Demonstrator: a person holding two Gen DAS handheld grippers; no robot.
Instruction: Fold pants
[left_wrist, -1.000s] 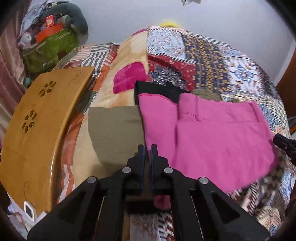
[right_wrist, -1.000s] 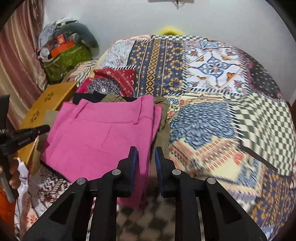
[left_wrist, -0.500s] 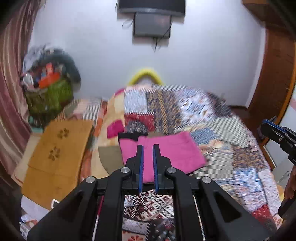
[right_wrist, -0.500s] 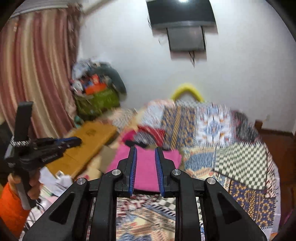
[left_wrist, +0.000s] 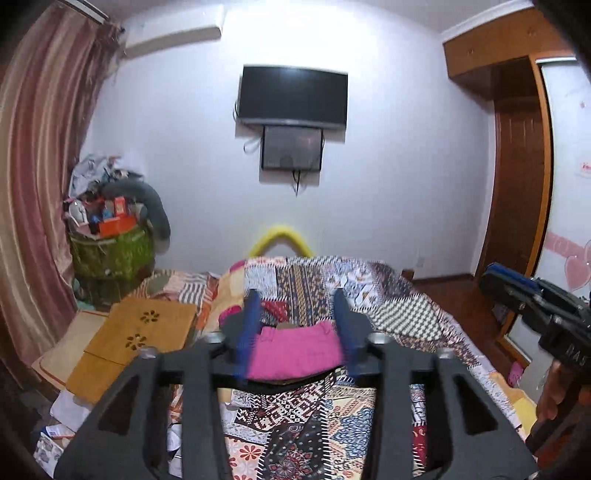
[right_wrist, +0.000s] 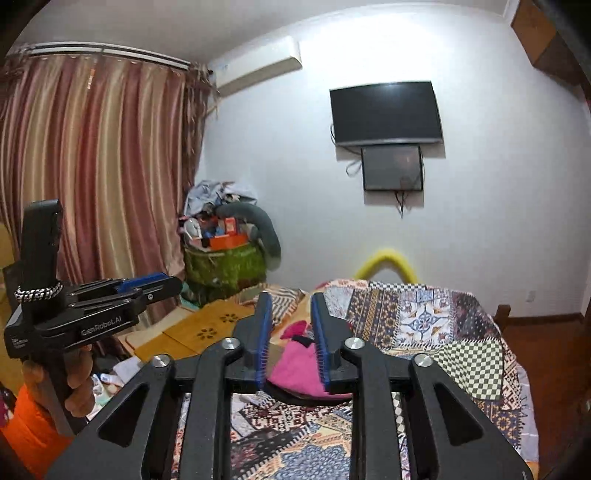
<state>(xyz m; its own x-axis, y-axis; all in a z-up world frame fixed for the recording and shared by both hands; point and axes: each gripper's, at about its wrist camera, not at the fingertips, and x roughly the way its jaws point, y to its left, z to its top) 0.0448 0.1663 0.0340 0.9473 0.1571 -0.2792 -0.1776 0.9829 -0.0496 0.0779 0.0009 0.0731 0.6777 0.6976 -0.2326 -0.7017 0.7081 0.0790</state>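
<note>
The folded pink pants (left_wrist: 295, 350) lie on the patchwork bedspread (left_wrist: 306, 417), on top of other folded clothes; they also show in the right wrist view (right_wrist: 299, 373). My left gripper (left_wrist: 297, 314) is open and empty, held well back from and above the pants. My right gripper (right_wrist: 290, 314) is open and empty, also far back from the bed. Each gripper shows in the other's view, the right one at the right edge (left_wrist: 532, 295) and the left one at the left (right_wrist: 110, 299).
Wooden lap desks (left_wrist: 136, 336) lie left of the bed. A green basket of clutter (left_wrist: 110, 247) stands in the corner by the curtain (right_wrist: 92, 166). A TV (left_wrist: 293, 96) hangs on the far wall. A wooden door (left_wrist: 517, 177) is at the right.
Both grippers have pulled back and up from the pants, which now look small and far. Both sets of fingers have opened from nearly closed.
</note>
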